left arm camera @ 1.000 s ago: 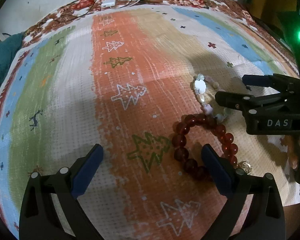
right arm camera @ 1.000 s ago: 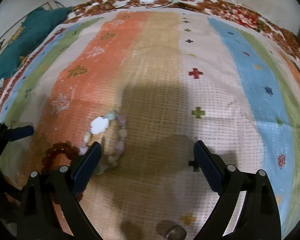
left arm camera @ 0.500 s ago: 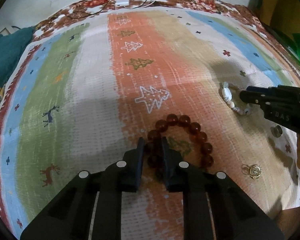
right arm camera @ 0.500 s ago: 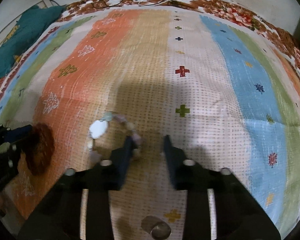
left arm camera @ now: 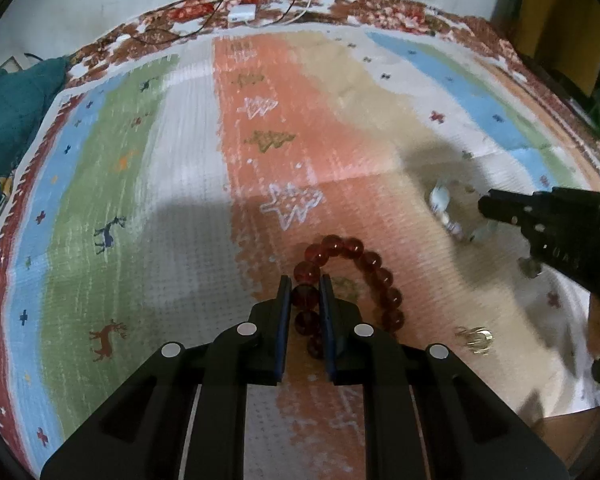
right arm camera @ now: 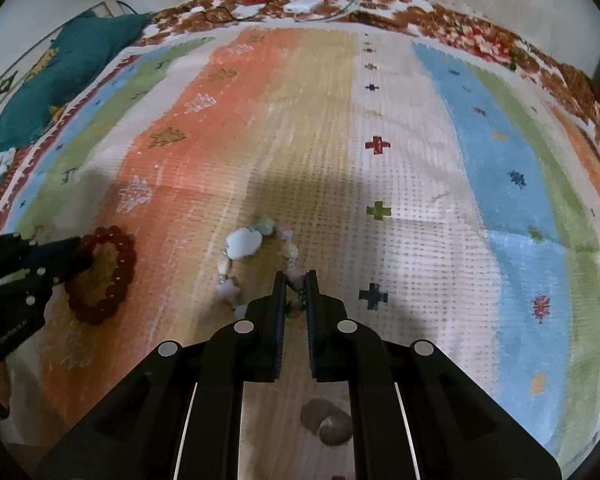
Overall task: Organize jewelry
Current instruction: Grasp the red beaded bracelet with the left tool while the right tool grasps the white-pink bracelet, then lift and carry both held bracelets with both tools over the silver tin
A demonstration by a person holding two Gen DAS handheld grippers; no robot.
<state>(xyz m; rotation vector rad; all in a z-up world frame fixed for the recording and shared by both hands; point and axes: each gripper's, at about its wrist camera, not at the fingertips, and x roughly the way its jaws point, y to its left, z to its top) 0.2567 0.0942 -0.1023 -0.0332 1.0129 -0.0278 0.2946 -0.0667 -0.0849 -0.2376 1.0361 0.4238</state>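
A striped woven rug [left arm camera: 172, 184] with tree and deer motifs, edged by a floral red border, carries everything here. Toward its near edge, on the orange stripe, the left gripper [left arm camera: 305, 294] has its jaws drawn narrow around one side of a dark red round-bead bracelet [left arm camera: 364, 264], the rest of the loop hanging free to the right. Just beside it on the tan stripe, the right gripper [right arm camera: 296, 284] is clamped narrow on the strand of a pastel bracelet of mixed stone beads with a white cloud charm [right arm camera: 244, 244]. A small gold ring-like piece [left arm camera: 476, 338] lies near the red loop, and a dull round metal piece [right arm camera: 334, 430] sits at the rug's near edge. Both grasps look made, so the step in hand is pick-up; next likely calls for lifting each bracelet clear without snagging and carrying them apart to their places.
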